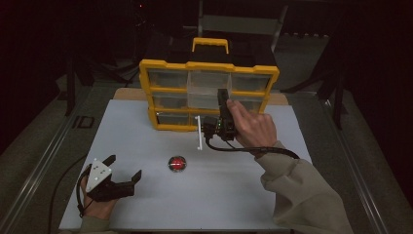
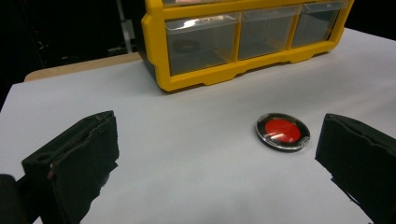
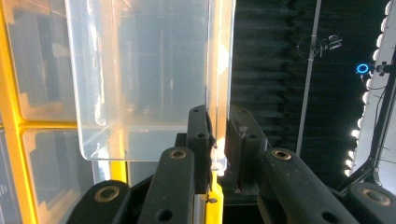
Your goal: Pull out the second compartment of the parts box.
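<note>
Clear drawer [image 3: 140, 79] pinched by right tongs [image 3: 218, 140].

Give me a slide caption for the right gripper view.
Right gripper fingers pinch the front wall of a clear drawer pulled out of the yellow organizer.

The black two-jaw left gripper [image 1: 125, 170] carries a grey three-cornered plate dotted with small holes; a black cable loops from it. The black right gripper [image 1: 223, 97] has round screw bosses and a thick black cable. The person wears a loose beige sleeve [image 1: 302, 190]
</note>
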